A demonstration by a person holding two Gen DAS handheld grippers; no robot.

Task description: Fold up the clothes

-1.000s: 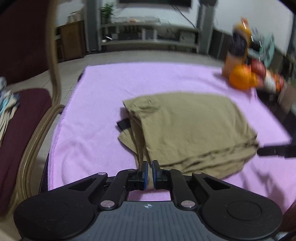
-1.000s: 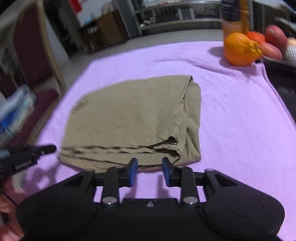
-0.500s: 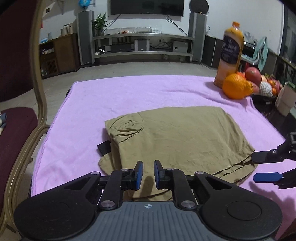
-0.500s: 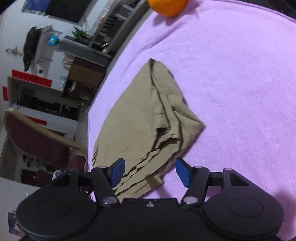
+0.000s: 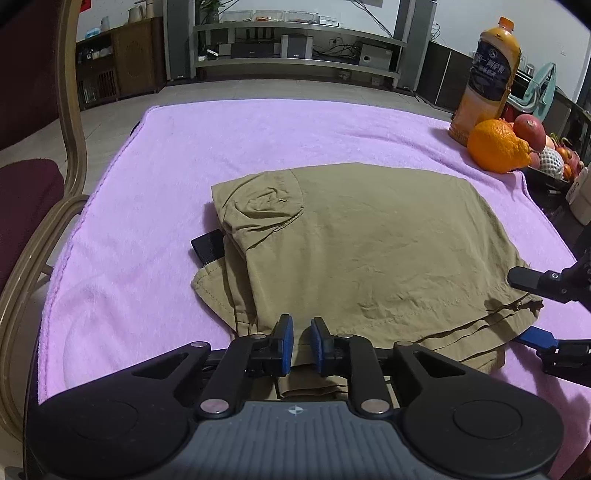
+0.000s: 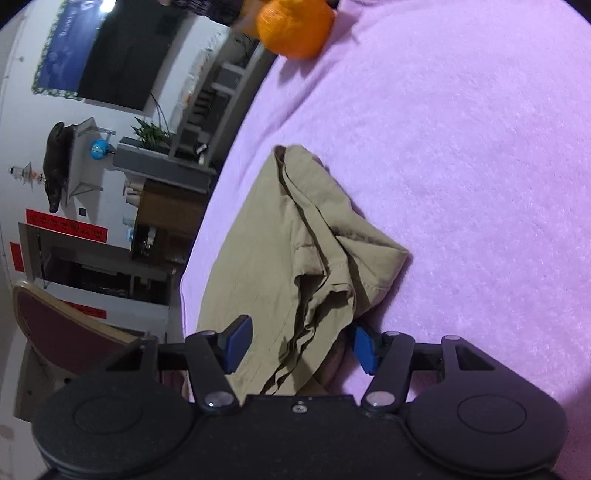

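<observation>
A folded khaki garment (image 5: 369,251) (image 6: 280,236) lies flat on the pink towel (image 5: 258,140) (image 6: 461,166). A black strap (image 5: 208,245) pokes out at its left side. My left gripper (image 5: 302,343) hovers over the garment's near edge; its jaws are opening, a narrow gap shows between the blue pads, and cloth lies below them, not pinched. My right gripper (image 6: 301,345) (image 5: 516,306) is rolled on its side at the garment's near right corner. Its jaws are closing but still wide, with the layered corner between them and the pads not pressing.
An orange (image 5: 495,146) (image 6: 295,26), a juice bottle (image 5: 487,74) and a fruit tray (image 5: 543,147) stand at the far right edge, with a white cup (image 5: 581,195) nearby. A wooden chair with a maroon seat (image 5: 37,184) stands at the left.
My left gripper came forward and down over the garment's near edge and its jaws parted slightly. My right gripper rolled onto its side, sank to the near right corner and widened around it.
</observation>
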